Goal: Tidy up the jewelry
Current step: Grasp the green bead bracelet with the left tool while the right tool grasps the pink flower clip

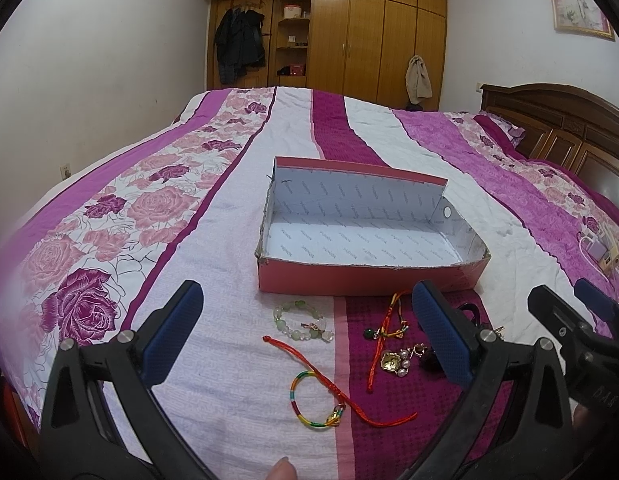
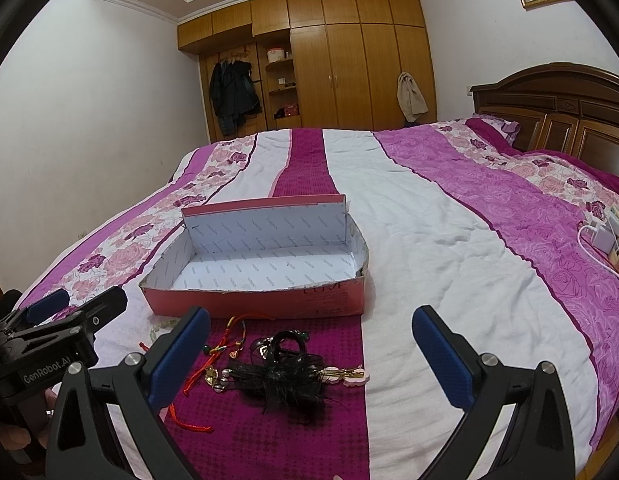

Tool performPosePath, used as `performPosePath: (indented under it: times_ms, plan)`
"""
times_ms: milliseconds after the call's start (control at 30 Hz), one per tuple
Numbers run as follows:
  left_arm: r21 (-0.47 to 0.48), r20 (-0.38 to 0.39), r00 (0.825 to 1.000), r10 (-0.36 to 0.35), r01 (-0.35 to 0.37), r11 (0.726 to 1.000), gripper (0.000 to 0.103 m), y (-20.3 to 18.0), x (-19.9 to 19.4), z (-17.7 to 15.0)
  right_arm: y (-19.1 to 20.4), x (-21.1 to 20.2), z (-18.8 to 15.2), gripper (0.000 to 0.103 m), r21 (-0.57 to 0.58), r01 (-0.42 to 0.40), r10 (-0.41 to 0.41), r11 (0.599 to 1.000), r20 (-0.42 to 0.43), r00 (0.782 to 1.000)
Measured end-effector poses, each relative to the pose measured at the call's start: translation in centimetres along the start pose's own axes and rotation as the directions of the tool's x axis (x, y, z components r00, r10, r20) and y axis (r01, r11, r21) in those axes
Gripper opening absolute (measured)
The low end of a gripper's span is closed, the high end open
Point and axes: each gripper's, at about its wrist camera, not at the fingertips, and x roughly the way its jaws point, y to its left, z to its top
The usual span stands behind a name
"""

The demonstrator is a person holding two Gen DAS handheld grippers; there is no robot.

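Observation:
A pink cardboard box (image 1: 365, 278), white inside and empty, lies open on the bed; it also shows in the right wrist view (image 2: 253, 300). In front of it lie a green bead bracelet (image 1: 303, 322), a multicoloured cord bracelet (image 1: 313, 404), a red cord (image 1: 349, 396), a knotted red charm cord (image 1: 385, 328) and a gold pearl brooch (image 1: 393, 362). A black feather hair clip (image 2: 285, 372) and a pink gold clip (image 2: 351, 376) lie beside them. My left gripper (image 1: 305, 340) is open above the bracelets. My right gripper (image 2: 311, 350) is open above the hair clip.
The bed has a purple, pink and white floral quilt (image 2: 449, 240). White chargers and a cable (image 2: 607, 236) lie at its right edge. A wooden headboard (image 2: 557, 108) is at the right, a wardrobe (image 2: 349, 68) at the back wall.

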Motion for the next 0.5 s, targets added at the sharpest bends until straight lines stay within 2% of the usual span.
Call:
performPosePath:
  times_ms: [200,500]
  plan:
    - [0.008,-0.025,1.0,0.01,-0.01,1.0,0.098,0.3,1.0,-0.4,-0.8,0.2,0.2,0.103,-0.004,0.012,-0.012,1.0,-0.021,1.0]
    - [0.02,-0.083,0.996,0.03,-0.029,0.999,0.097,0.5,3.0,-1.1,-2.3,3.2,-1.0,0.103,0.035,0.026,-0.022,0.999,-0.122,0.992]
